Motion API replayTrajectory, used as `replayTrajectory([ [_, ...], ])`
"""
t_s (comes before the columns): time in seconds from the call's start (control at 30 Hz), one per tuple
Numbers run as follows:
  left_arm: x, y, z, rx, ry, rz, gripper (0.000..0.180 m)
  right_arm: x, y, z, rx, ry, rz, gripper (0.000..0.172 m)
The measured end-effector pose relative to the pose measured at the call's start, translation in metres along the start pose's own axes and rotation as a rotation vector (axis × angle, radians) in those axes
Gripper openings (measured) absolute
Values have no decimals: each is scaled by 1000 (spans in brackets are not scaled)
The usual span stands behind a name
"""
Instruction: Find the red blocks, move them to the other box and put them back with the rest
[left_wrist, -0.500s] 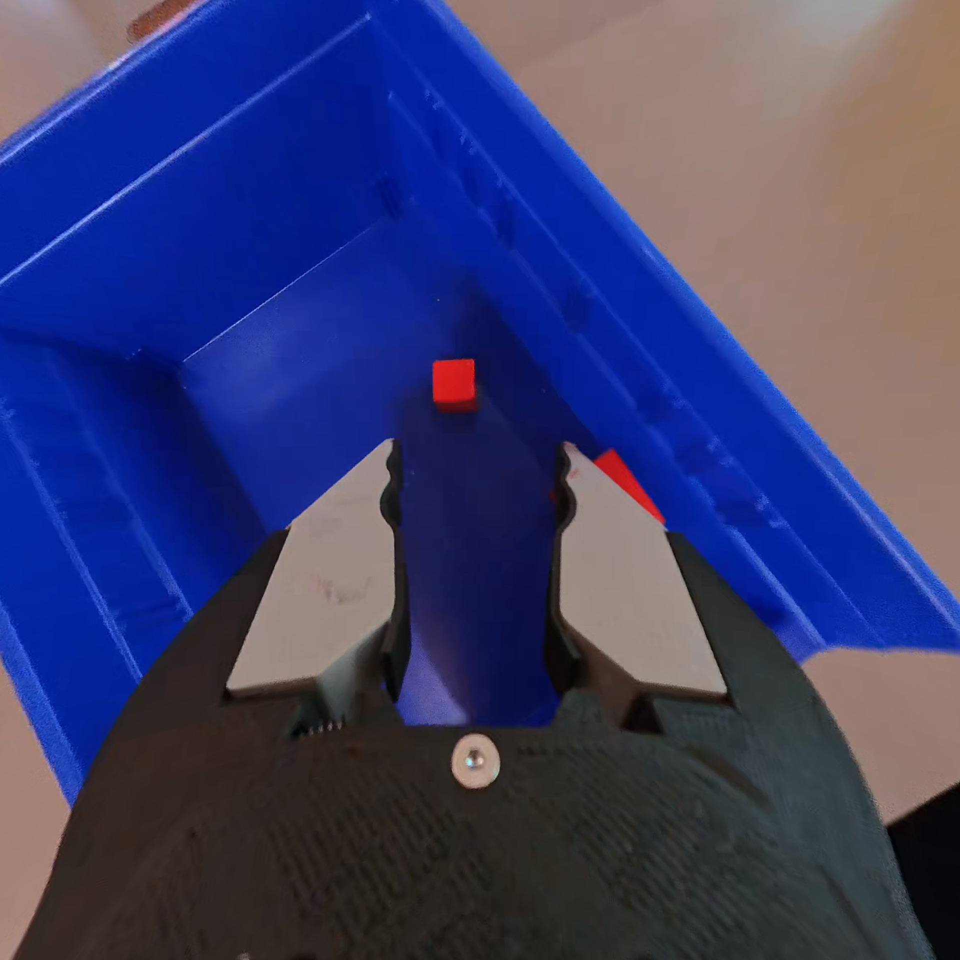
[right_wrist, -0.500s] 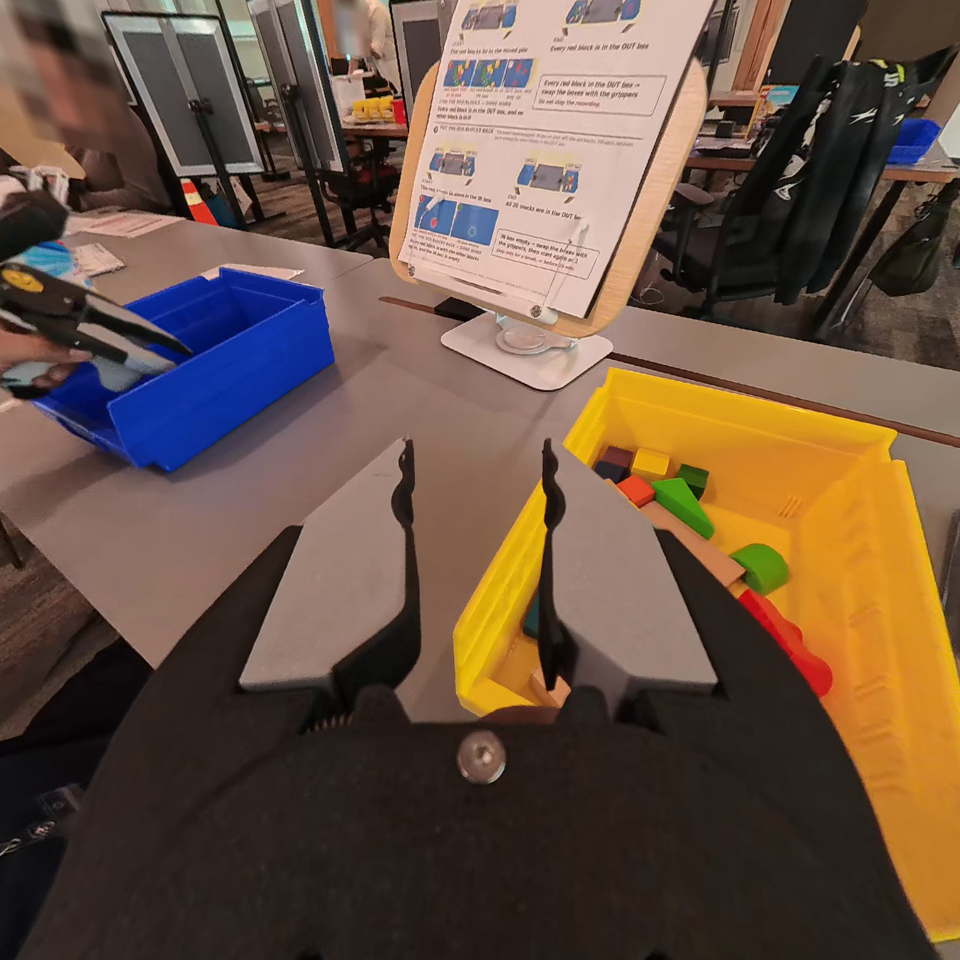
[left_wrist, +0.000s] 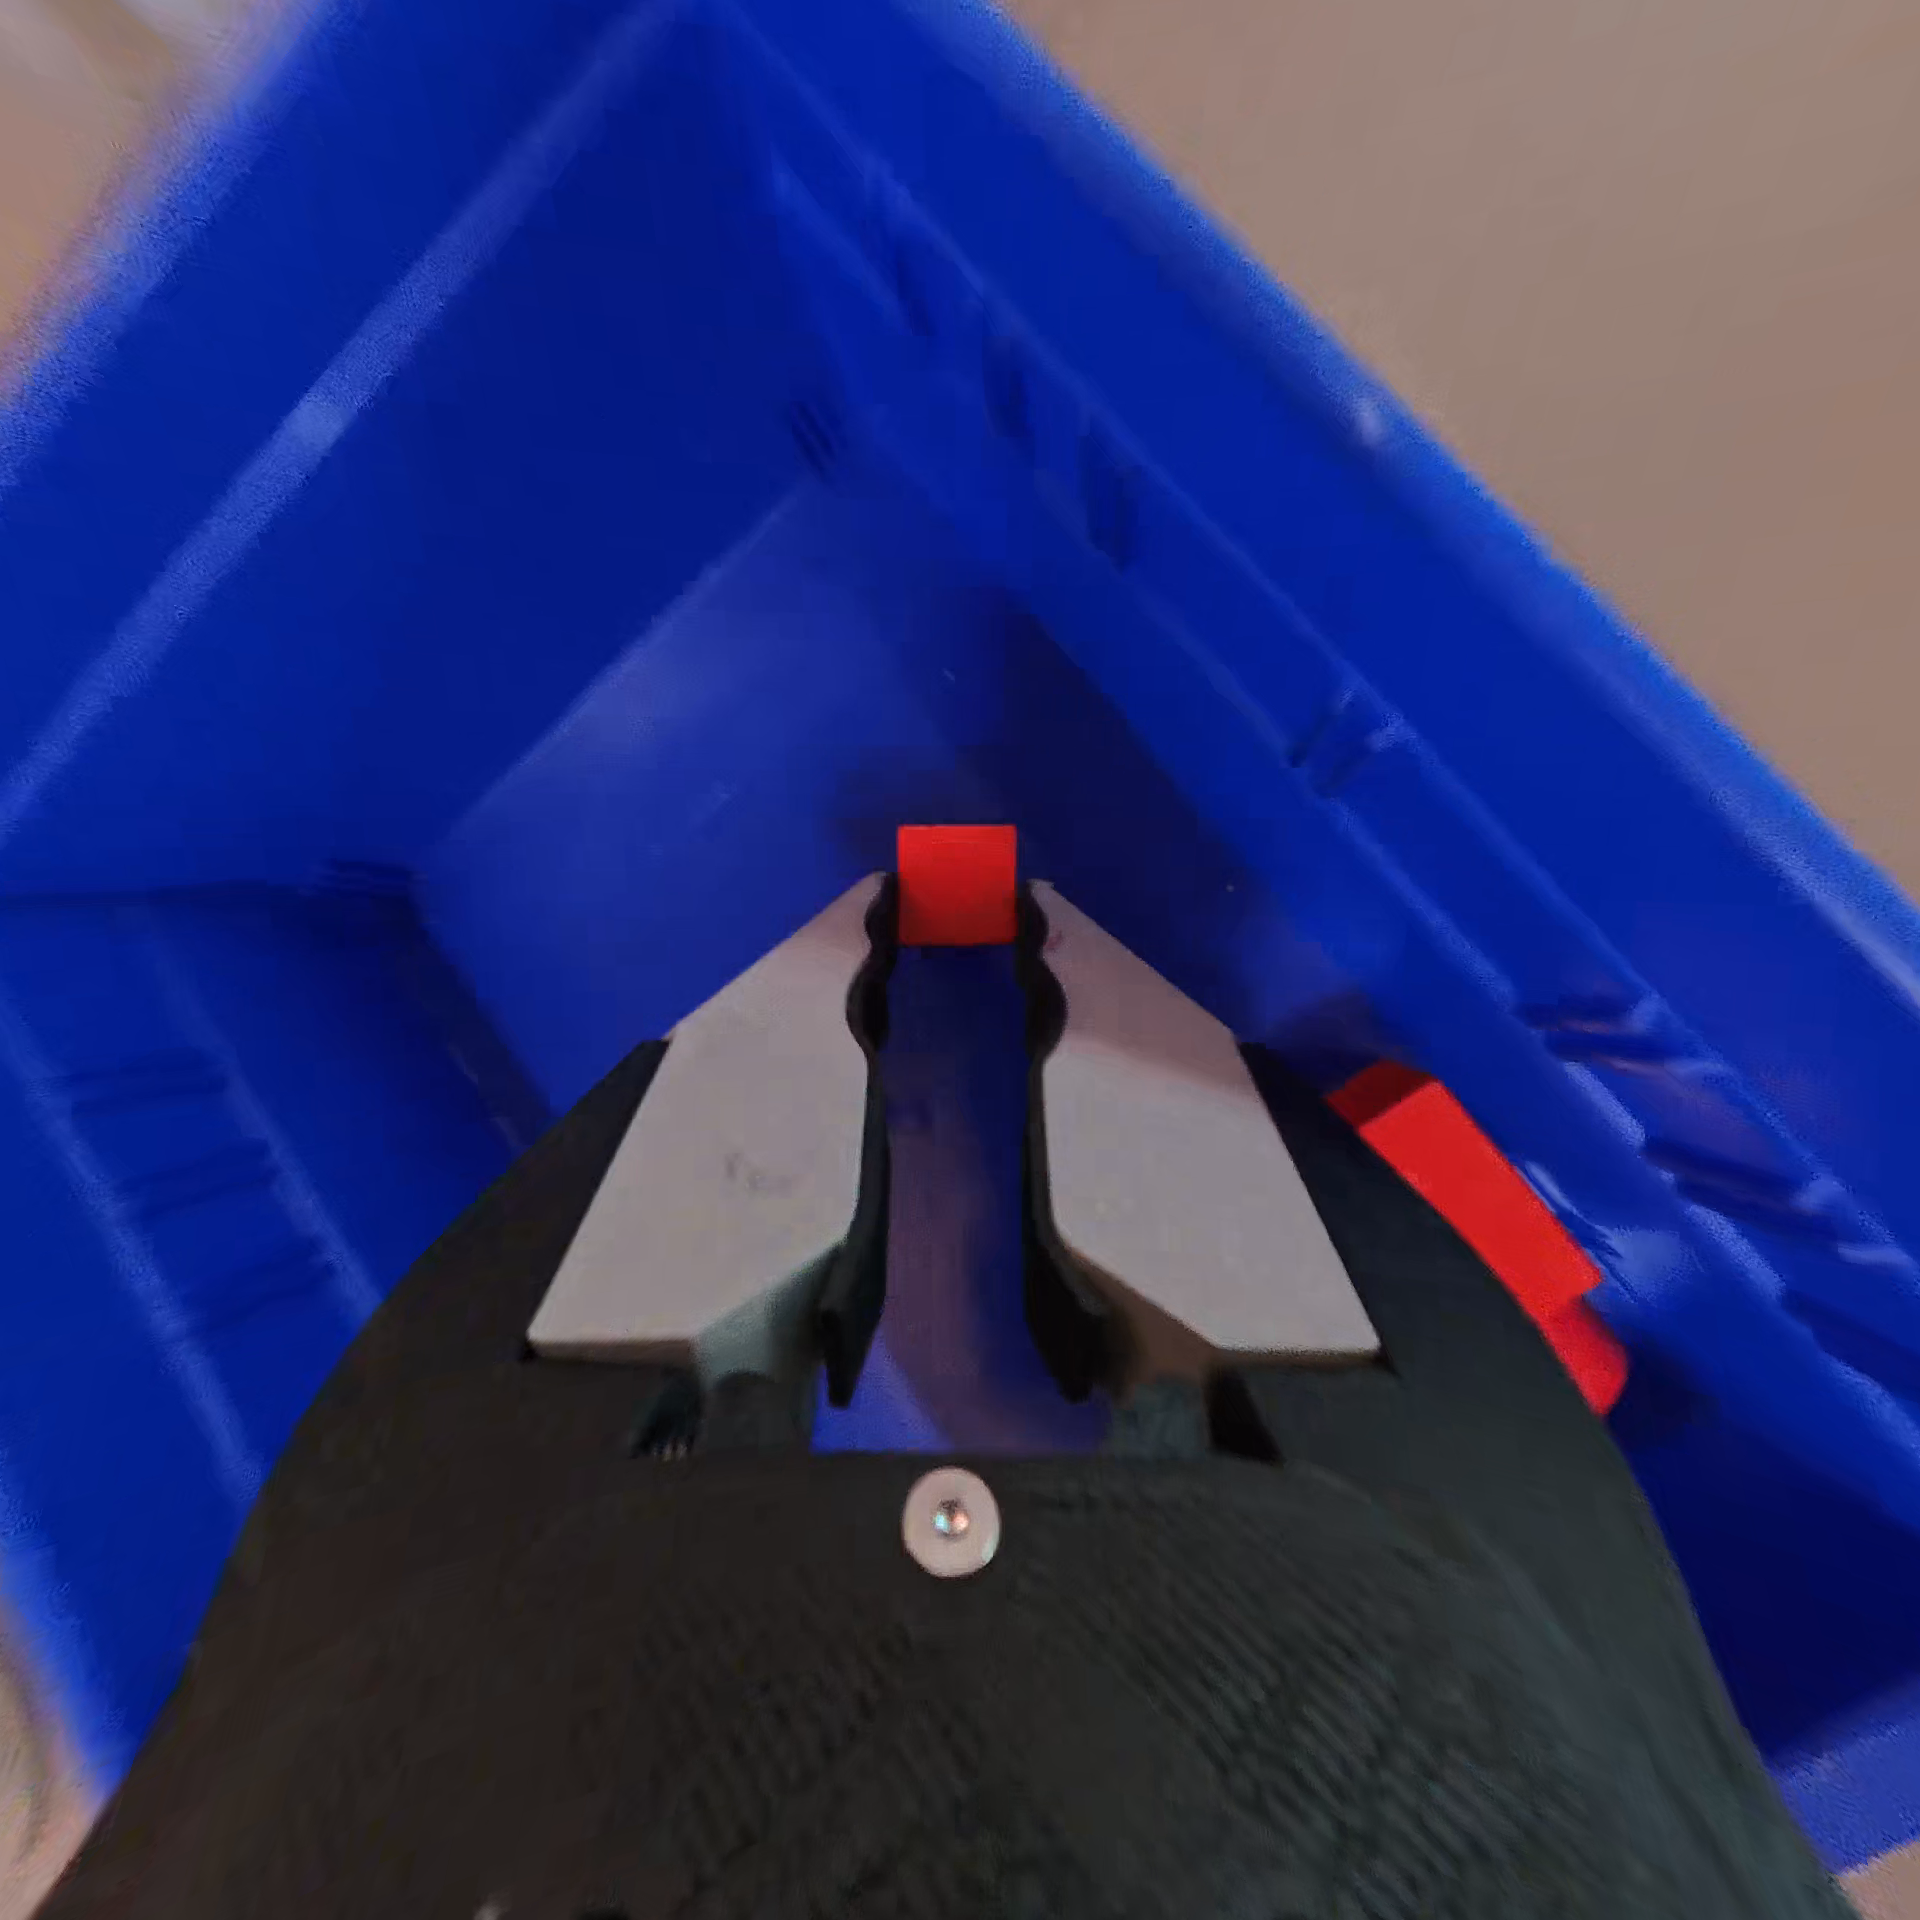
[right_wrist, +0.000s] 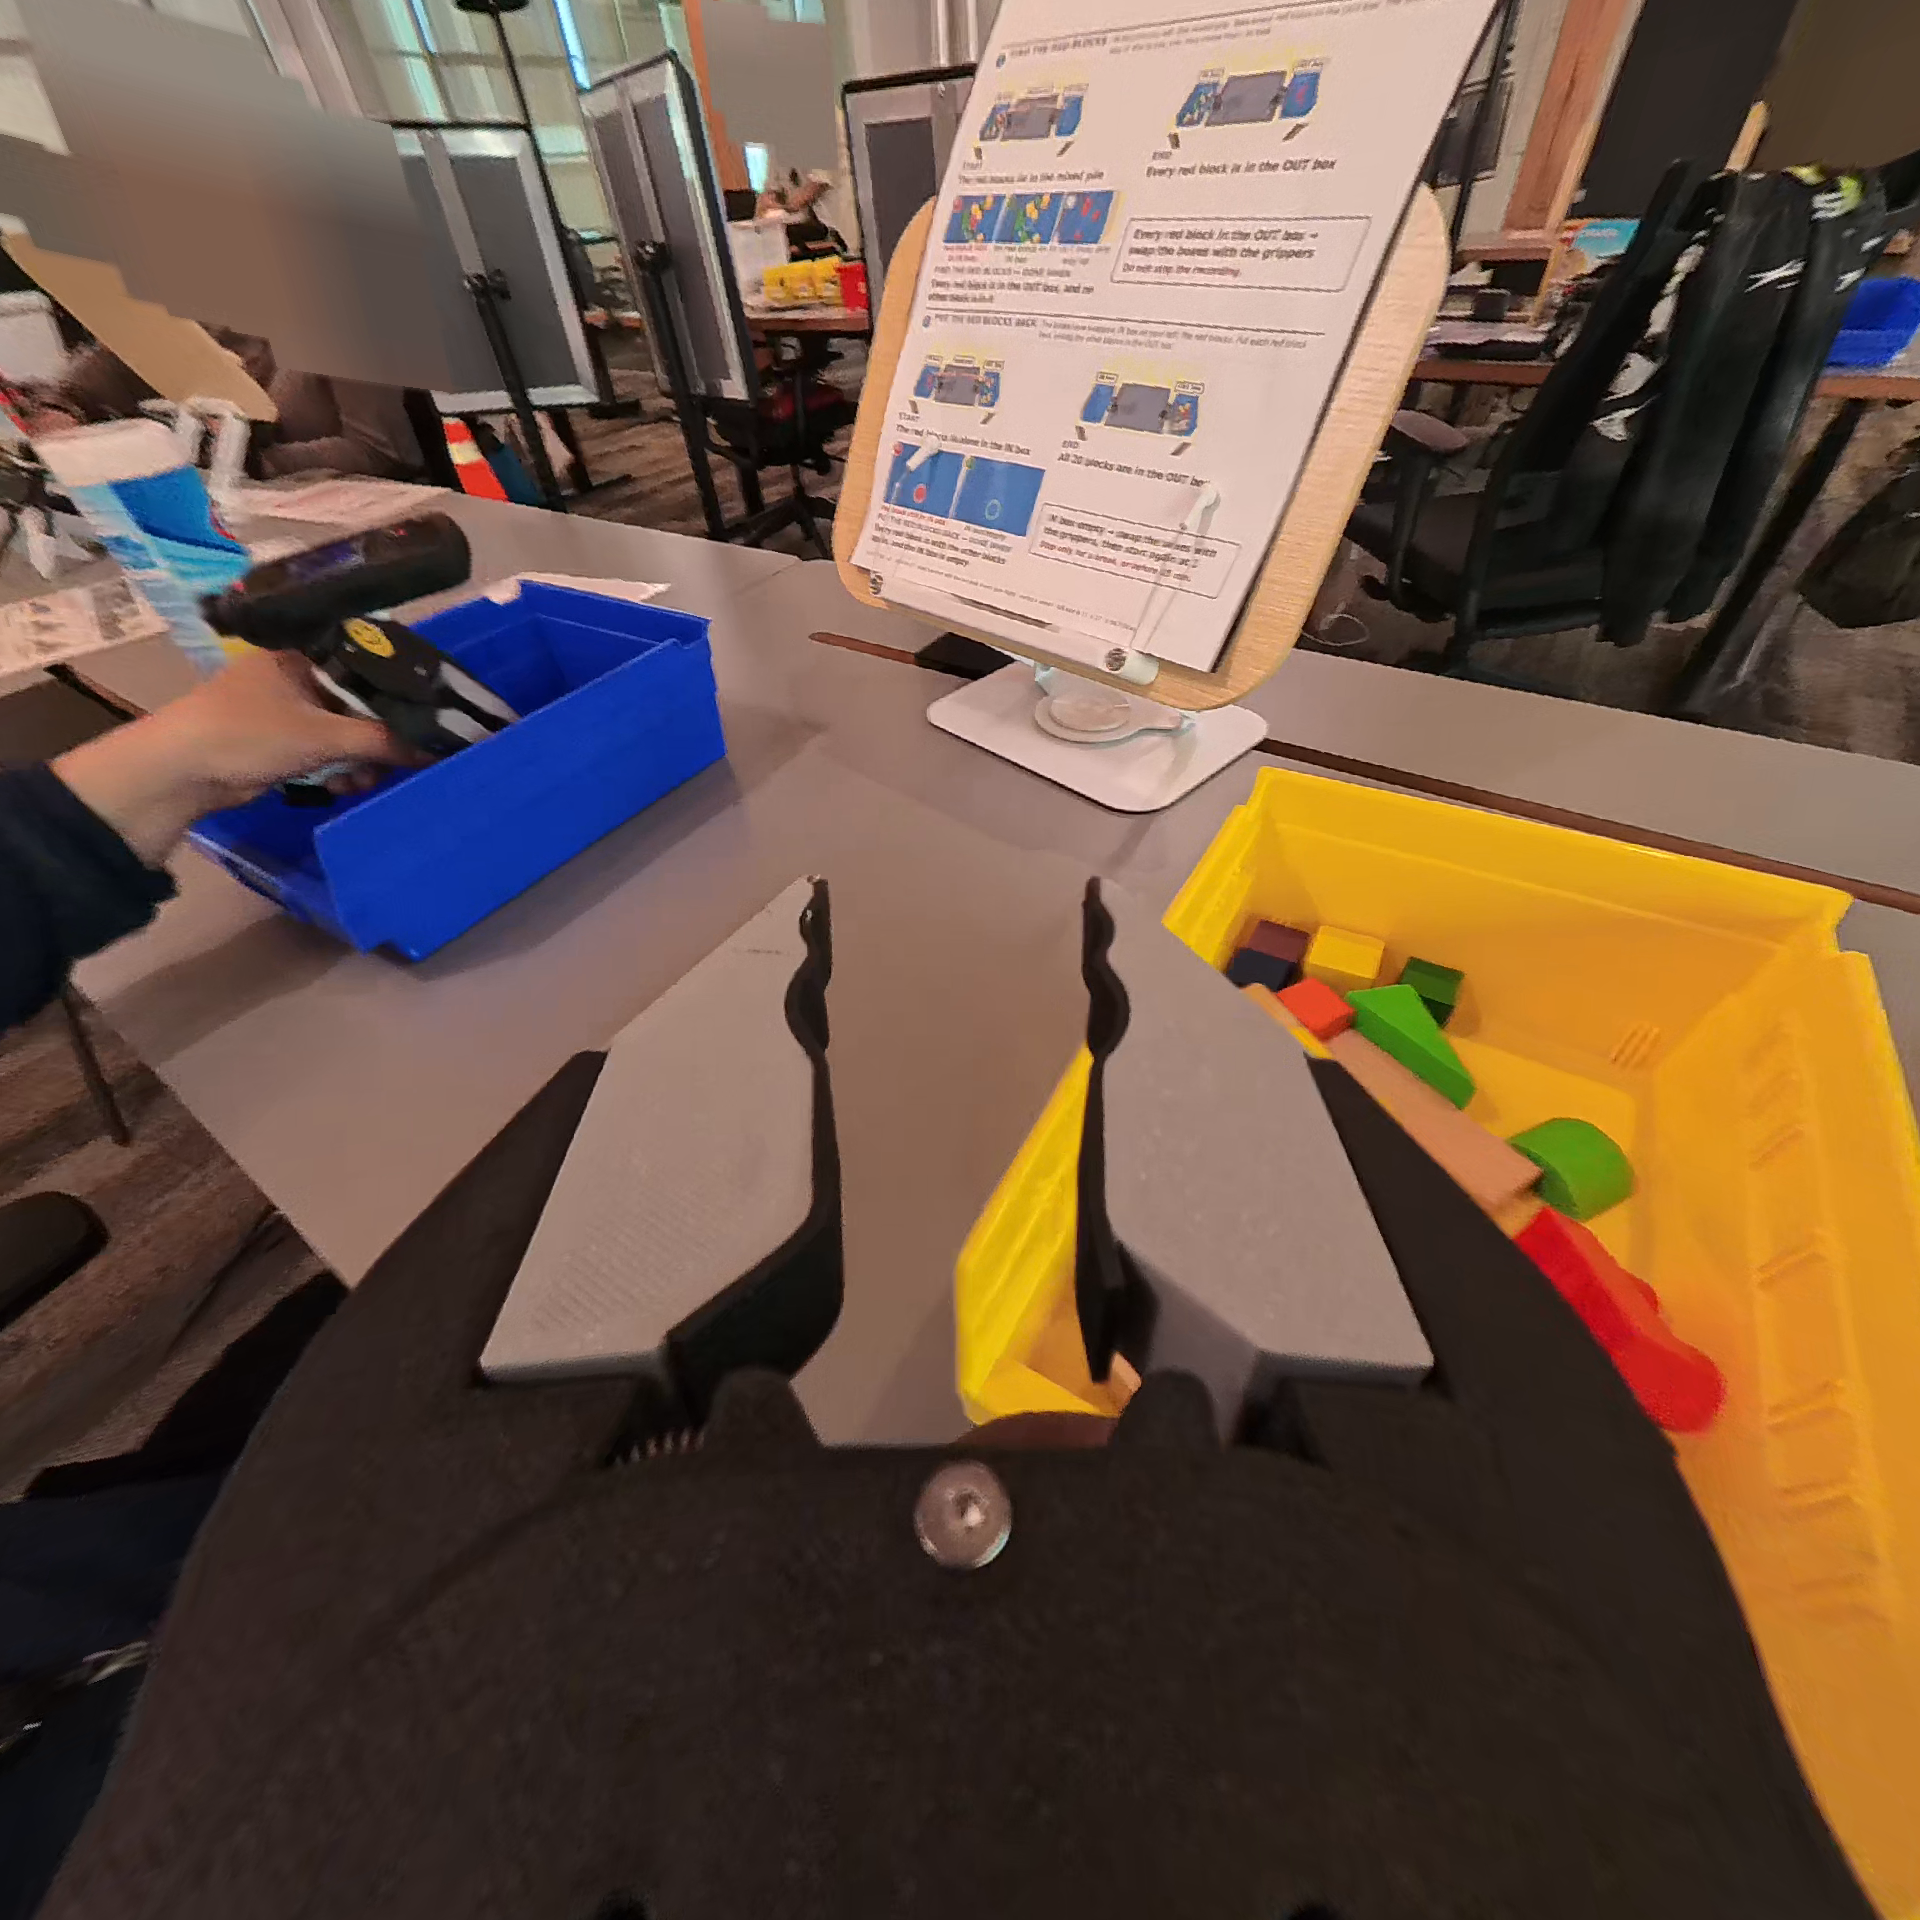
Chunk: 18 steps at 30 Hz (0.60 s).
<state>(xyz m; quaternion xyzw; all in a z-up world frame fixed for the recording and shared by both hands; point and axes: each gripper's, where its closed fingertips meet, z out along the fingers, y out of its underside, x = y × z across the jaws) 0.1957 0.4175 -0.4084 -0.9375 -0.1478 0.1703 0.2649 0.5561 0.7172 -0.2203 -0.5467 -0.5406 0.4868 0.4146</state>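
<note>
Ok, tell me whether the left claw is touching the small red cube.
Touching: the left wrist view shows both fingertips pressed against the small red cube's sides.

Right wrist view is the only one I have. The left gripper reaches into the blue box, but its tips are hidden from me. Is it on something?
Observer: Yes. The left gripper is closed on a small red cube, both pads against its sides.
Operator: Is the cube alone in the blue box?
Observer: No. A longer red block lies against the wall of the blue box, to the right of the gripper.
Operator: Any blocks of other colours there?
Observer: None that the left wrist view shows; the gripper hides part of the floor.
</note>
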Motion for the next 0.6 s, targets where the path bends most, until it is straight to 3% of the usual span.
replayTrajectory([
  [0.13, 10, -51, -73, 368, -141, 116, 20, -47, 7, 18, -27, -223, 77, 47],
  [0.23, 65, -81, -139, 619, -173, 327, 19, -99, 16, 36, -72, -396, 85, 50],
  [0.3, 111, -93, -170, 703, -221, 475, 20, -135, 23, 48, -96, -482, 71, 50],
  [0.47, 234, -105, -197, 817, -259, 789, 19, -195, 29, 66, -91, -588, 74, 52],
  [0.6, 283, -106, -203, 872, -184, 824, 19, -199, 38, 72, -121, -603, 120, 52],
])
